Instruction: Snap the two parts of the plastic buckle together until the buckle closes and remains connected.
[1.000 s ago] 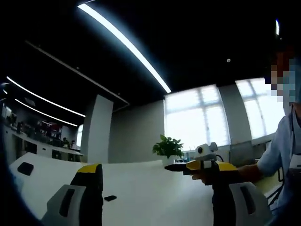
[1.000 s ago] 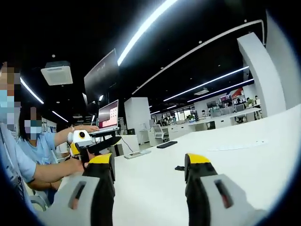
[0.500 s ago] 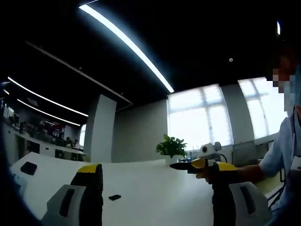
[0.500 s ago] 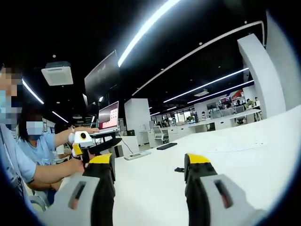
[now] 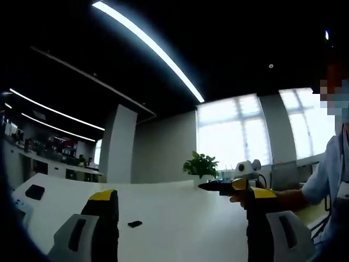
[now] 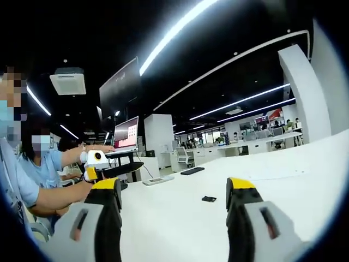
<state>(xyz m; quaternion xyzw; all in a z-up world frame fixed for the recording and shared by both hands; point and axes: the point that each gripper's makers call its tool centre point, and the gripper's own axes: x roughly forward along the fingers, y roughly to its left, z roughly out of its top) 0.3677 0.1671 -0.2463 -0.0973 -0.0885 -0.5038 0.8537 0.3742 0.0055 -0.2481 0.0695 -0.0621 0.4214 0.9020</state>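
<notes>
I had a wide white table (image 5: 180, 218) spread under both cameras, bare across most of its top, which looked like a deliberately uncluttered place to work. Both grippers were held low and level over its near edge, pointing out across it and not down at anything, so I judged them to be in a ready position, with the approach to the buckle not yet started.

In the left gripper view, the left gripper (image 5: 180, 229) had its 2 yellow-tipped jaws standing well apart with nothing between them. The right gripper (image 5: 226, 187) came in from the right of that view, in a person's hand; its jaws also stood wide and empty in the right gripper view (image 6: 174, 218). The left gripper showed there at the far left (image 6: 112, 170).

A potted plant (image 5: 200, 165) stood at the far edge of the table.

The only candidate for the buckle was a small dark piece (image 5: 134, 224) lying flat on the table, well ahead of both grippers (image 6: 209, 199). It was too small to tell whether it was 1 part or 2, or joined or apart.
</notes>
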